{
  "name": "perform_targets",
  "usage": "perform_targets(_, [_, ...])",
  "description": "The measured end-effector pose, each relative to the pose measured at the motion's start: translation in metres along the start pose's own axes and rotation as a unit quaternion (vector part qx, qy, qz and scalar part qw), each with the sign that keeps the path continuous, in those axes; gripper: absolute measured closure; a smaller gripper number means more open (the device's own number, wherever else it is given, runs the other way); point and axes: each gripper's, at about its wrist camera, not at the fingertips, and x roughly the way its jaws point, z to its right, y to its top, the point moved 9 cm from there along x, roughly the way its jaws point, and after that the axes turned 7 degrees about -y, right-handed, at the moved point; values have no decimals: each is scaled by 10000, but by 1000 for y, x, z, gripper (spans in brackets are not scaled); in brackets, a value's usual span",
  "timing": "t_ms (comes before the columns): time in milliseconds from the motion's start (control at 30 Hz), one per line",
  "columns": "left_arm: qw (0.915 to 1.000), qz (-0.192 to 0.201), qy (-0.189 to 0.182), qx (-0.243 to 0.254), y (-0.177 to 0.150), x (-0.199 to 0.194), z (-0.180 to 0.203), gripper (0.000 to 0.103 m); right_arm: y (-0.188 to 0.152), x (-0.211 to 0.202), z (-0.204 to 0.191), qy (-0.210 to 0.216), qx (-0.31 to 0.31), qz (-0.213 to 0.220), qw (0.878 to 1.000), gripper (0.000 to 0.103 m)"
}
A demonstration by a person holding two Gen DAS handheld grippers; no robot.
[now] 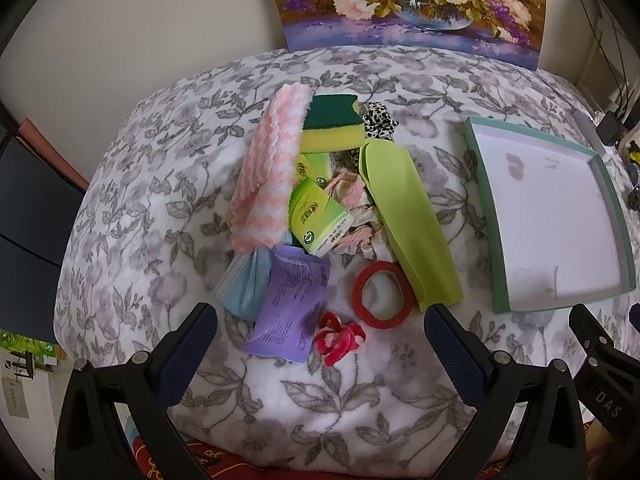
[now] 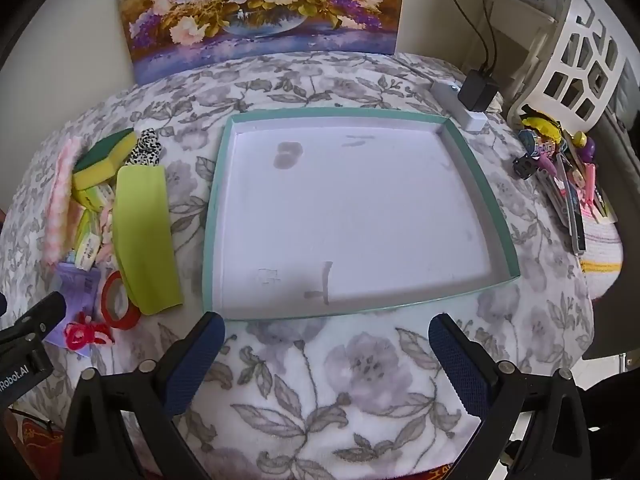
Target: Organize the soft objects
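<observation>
Pile of soft items sits on a floral blanket (image 1: pixel 160 208), left of a shallow teal-rimmed tray (image 1: pixel 482 200) with a bare white floor; pile and tray lie apart, a strip of blanket between them. In the pile: a pink-and-white striped cloth (image 1: pixel 268 172) along the left edge, a green-and-yellow sponge (image 1: pixel 332 128) at the far end touching the cloth, a leopard-print fabric piece (image 1: pixel 380 120) just beside the sponge on its right. A lime-green cloth (image 1: pixel 404 216) runs down the right side of the pile, its near end overlapping a red tape ring (image 1: pixel 382 296). A green tissue pack (image 1: pixel 318 216) lies tilted in the middle, over crumpled pink-and-cream fabric (image 1: pixel 352 200). Nearer the camera, a purple packet (image 1: pixel 292 308) overlies a light blue face mask (image 1: pixel 244 284); a red-and-pink scrunchie (image 1: pixel 340 338) rests just beside the packet's near right corner. Left gripper (image 1: pixel 320 344) hovers above the near edge of the pile, jaws spread wide, nothing between them; scrunchie lies between the fingers in view, contact not evident. Right gripper (image 2: pixel 326 350) hangs before the tray's near rim, jaws likewise wide apart and holding nothing. A flower painting (image 2: pixel 260 8) leans against the wall behind the blanket. At far right, a white power strip (image 2: pixel 460 106) with a black adapter, and a clutter of small colourful objects (image 2: pixel 560 168) near a white lattice basket (image 2: pixel 580 60).
</observation>
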Motion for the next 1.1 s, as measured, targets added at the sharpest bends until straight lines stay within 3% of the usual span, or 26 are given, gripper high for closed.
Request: perform_targets(1100, [10000, -22, 0, -1, -2, 1, -2, 0, 2, 0, -1, -37, -85, -60, 9999, 0])
